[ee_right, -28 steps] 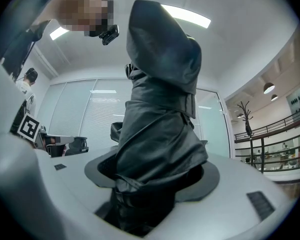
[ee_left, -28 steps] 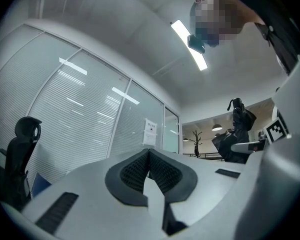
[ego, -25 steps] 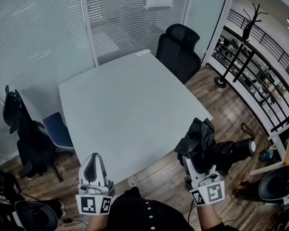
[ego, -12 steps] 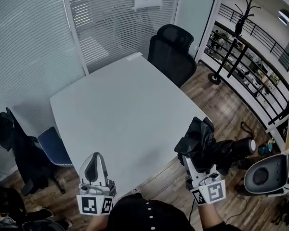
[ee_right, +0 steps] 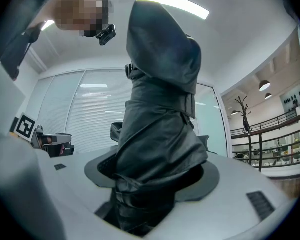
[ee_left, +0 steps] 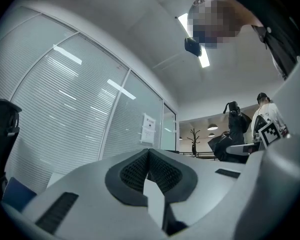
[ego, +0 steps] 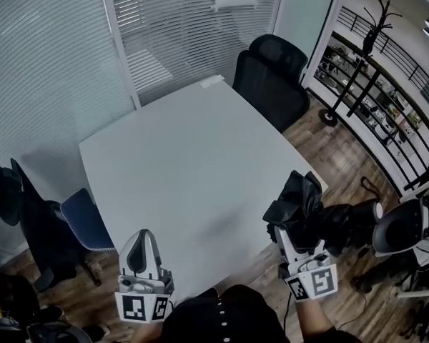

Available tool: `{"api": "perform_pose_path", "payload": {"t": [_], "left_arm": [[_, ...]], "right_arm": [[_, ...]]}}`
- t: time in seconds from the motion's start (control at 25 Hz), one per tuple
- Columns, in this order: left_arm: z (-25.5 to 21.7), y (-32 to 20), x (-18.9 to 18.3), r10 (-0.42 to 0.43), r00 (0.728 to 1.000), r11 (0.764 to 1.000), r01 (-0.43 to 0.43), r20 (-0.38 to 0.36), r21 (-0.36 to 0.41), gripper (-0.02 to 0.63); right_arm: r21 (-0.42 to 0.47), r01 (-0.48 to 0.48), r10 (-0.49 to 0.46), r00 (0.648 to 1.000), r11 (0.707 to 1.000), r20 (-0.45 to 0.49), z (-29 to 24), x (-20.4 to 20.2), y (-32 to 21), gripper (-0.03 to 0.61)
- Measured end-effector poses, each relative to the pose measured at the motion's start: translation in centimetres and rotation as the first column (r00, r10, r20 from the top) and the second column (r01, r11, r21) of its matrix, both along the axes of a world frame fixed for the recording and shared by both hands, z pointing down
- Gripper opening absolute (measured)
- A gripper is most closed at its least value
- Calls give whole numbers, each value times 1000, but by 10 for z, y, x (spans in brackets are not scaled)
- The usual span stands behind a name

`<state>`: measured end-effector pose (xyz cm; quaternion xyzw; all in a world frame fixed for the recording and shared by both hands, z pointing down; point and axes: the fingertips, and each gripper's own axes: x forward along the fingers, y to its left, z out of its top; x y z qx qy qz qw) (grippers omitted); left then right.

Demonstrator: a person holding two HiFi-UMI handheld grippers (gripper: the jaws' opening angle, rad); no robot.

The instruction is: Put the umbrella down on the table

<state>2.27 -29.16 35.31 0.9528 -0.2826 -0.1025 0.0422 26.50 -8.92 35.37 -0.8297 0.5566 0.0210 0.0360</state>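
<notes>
A folded black umbrella point(ego: 300, 207) stands between the jaws of my right gripper point(ego: 294, 243), which is shut on it just off the white table's point(ego: 186, 156) near right corner. Its handle end point(ego: 372, 211) sticks out to the right over the wooden floor. In the right gripper view the umbrella point(ee_right: 157, 134) fills the middle, with the right gripper point(ee_right: 152, 184) clamped on its lower part. My left gripper point(ego: 142, 238) hangs at the table's near edge, shut with nothing in it. In the left gripper view, the left gripper point(ee_left: 149, 154) has its pads meeting.
A black office chair point(ego: 275, 70) stands at the table's far right side. A blue chair point(ego: 86, 220) and a dark chair point(ego: 21, 213) are at the left. A white round seat point(ego: 404, 227) is at the right, a coat stand point(ego: 357, 56) behind, and glass walls with blinds beyond.
The person and both grippers have shifted along the table's near side, so the room has slid in view. The right grip on the umbrella is unchanged and the left gripper stays shut.
</notes>
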Motion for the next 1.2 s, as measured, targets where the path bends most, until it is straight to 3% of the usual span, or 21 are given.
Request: {"api": "perform_pose_path", "payload": {"t": [0.36, 0.68, 1.2], "left_arm": [[4, -5, -15, -23, 1000, 1000, 23, 10, -8, 14], [13, 0, -11, -105, 994, 995, 105, 15, -5, 14], [-1, 25, 14, -274, 961, 962, 274, 24, 20, 14]], "right_arm": [[-15, 32, -33, 999, 999, -11, 2, -9, -12, 308], [-5, 92, -92, 995, 996, -23, 6, 8, -21, 308], [4, 208, -208, 978, 978, -22, 1, 73, -24, 307]]}}
